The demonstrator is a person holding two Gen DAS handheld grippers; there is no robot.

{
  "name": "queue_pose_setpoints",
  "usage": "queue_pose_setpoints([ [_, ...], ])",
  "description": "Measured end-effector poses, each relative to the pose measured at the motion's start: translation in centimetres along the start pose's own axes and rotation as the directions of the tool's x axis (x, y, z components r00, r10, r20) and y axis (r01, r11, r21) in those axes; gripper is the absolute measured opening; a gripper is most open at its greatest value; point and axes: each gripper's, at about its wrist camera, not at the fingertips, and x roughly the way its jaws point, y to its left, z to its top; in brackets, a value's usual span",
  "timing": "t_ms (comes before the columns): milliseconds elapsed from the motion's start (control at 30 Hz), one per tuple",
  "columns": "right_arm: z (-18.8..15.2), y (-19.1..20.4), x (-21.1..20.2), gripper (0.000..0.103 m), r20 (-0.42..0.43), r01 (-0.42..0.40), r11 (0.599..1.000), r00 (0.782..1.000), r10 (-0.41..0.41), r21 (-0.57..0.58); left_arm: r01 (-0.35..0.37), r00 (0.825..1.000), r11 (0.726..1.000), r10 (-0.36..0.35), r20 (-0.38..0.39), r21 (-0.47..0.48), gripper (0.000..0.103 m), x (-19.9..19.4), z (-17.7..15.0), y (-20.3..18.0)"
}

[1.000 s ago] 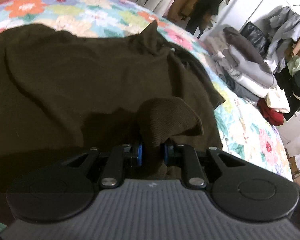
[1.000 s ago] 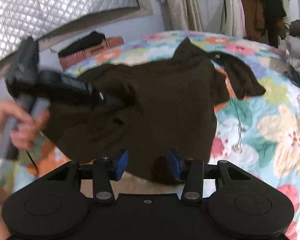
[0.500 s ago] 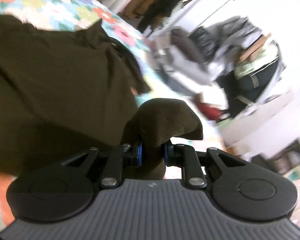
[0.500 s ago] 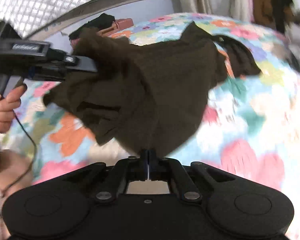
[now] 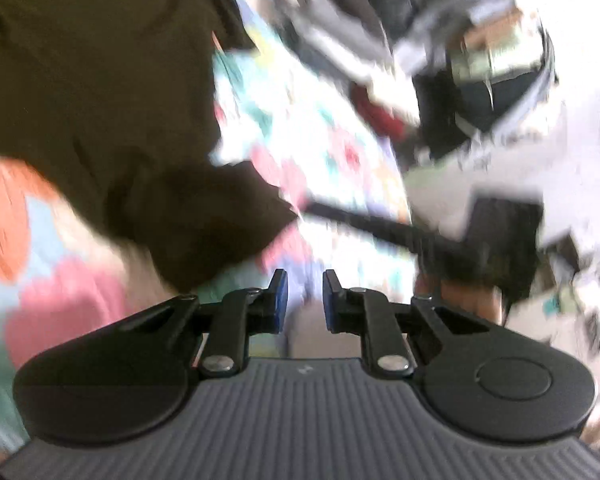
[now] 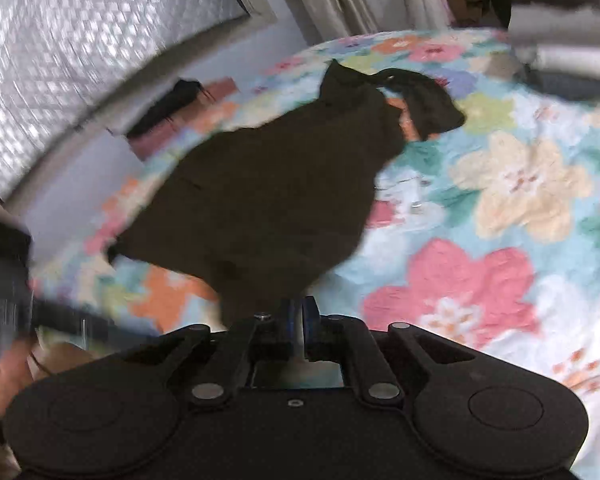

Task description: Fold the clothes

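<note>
The dark brown knit garment [image 6: 268, 196] lies partly doubled over on the flower-printed bed cover [image 6: 500, 200], its collar end toward 12 o'clock and its near hem at 6 o'clock of the right wrist view.

The right hand-held gripper [image 6: 298, 312] is nearly closed, and its jaws are opening a little. The hem sits right at their tips, though blur hides whether cloth is pinched.

The left hand-held gripper [image 5: 303, 294] shows a narrow gap with nothing in it, and its jaws are closing slightly. The garment lies at its 10 o'clock, apart from the pads.

The likely trouble is that a thin pinch on soft, limp knit could slip. That would drop the fold crooked or bunch the hem. With the left gripper free, the loose side may sag and drag the layers askew.

The cloth looks matte, heavy and floppy, with rounded draping edges. The cover is smooth and lightly creased.
</note>
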Motion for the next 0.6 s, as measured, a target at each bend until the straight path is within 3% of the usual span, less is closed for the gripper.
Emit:
queue_pose_setpoints([
  [67, -0.3, -0.7, 0.2, 0.012, 0.003, -0.050, 0.995, 0.999, 0.049, 0.084, -0.119, 0.991, 0.990, 0.123, -0.055, 0.072, 0.017, 1.2, -1.8, -1.4],
  [133, -0.5, -1.2, 0.5, 0.015, -0.003, -0.055, 0.990, 0.998, 0.056, 0.128, -0.209, 0.973, 0.975, 0.215, -0.080, 0.081, 0.017, 2.0, -2.9, -1.5],
  [200, -0.5, -1.5, 0.7, 0.041, -0.001, -0.029, 0.987, 1.000, 0.030, 0.159, -0.270, 0.960, 0.961, 0.274, -0.063, 0.058, 0.017, 1.9, -3.2, -0.7],
  [267, -0.4, -1.3, 0.7, 0.052, -0.004, 0.016, 0.993, 1.000, -0.016, 0.114, -0.328, 0.944, 0.943, 0.329, -0.005, 0.066, 0.021, 1.9, -3.0, -0.7],
  [433, -0.1, -0.8, 1.0, 0.056, -0.036, 0.109, 0.991, 0.993, -0.112, -0.080, -0.403, 0.915, 0.899, 0.394, 0.088, 0.171, 0.046, 3.2, -2.2, -1.6],
  [500, -0.5, -1.7, 1.7, 0.076, -0.104, 0.099, 0.992, 0.989, -0.107, -0.082, -0.404, 0.915, 0.889, 0.395, 0.082, 0.215, 0.052, 4.6, -1.5, -1.6],
  [600, -1.0, -3.0, 3.5, 0.081, -0.122, 0.164, 0.986, 0.978, -0.167, -0.029, -0.415, 0.910, 0.879, 0.404, 0.095, 0.236, 0.052, 5.0, -1.2, -0.9],
])
